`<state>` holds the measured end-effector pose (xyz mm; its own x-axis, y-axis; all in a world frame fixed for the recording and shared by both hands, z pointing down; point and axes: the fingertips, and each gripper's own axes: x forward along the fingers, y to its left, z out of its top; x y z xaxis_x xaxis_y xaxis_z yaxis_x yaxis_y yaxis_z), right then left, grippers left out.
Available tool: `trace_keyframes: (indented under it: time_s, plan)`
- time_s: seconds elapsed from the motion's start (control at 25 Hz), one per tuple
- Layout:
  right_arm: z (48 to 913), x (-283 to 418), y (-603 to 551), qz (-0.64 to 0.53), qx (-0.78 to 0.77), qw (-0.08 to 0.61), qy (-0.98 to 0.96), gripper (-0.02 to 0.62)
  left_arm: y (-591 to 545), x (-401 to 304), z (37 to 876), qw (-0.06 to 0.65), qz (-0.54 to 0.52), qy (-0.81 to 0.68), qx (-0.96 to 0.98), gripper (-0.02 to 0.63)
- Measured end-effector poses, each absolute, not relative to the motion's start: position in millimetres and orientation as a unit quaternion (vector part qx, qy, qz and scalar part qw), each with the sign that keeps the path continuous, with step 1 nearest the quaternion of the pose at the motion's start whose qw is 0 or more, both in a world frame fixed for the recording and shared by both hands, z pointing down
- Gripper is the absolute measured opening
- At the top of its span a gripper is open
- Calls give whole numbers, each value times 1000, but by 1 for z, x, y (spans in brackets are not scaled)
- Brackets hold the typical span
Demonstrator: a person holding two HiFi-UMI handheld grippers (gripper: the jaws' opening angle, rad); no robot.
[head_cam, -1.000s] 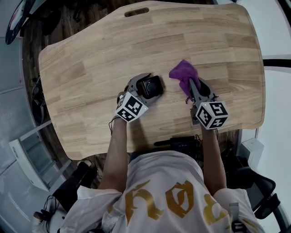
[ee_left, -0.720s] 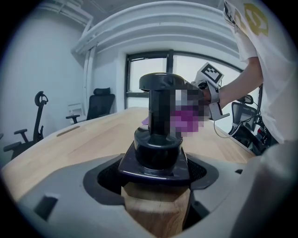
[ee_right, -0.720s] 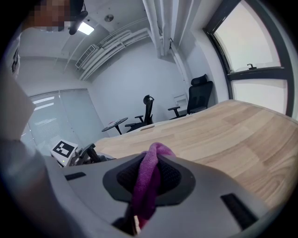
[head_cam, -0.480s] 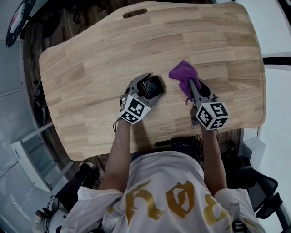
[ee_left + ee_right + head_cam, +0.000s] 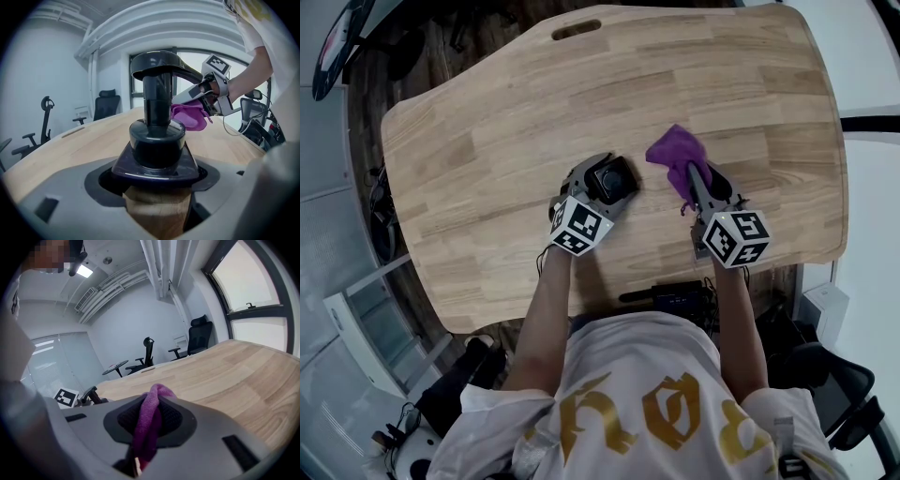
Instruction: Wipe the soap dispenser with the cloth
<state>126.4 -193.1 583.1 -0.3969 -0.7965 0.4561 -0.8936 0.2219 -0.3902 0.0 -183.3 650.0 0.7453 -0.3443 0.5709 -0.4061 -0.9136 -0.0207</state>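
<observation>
Purple cloth [image 5: 674, 152] pinched in right gripper [image 5: 693, 178]; left gripper [image 5: 602, 181] clamps black soap dispenser [image 5: 158, 136].

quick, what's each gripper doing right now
Left gripper: closed on the soap dispenser.
Right gripper: closed on the purple cloth.

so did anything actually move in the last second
Barely. The rear of the left gripper swung slightly to the person's right while it stayed shut on the soap dispenser, which did not move. The right gripper kept the purple cloth pinched; the cloth edged a touch toward the dispenser without visibly reaching it.
</observation>
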Motion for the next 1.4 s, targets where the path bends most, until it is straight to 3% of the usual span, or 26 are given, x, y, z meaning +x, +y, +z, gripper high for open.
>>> trace_keyframes:
  time_s: [0.32, 0.6, 0.8, 1.4]
  plan:
    - [578, 128, -192, 302, 543, 75, -780, 52, -186, -3, 651, 71, 290, -207, 932, 367]
    - [568, 131, -190, 296, 544, 67, -783, 52, -202, -14, 633, 153, 227, -266, 924, 365]
    - [557, 131, -190, 289, 539, 60, -789, 52, -186, -21, 626, 170, 234, -271, 918, 365]
    - [511, 102, -162, 258, 512, 37, -819, 52, -160, -31, 530, 113, 188, -246, 944, 365]
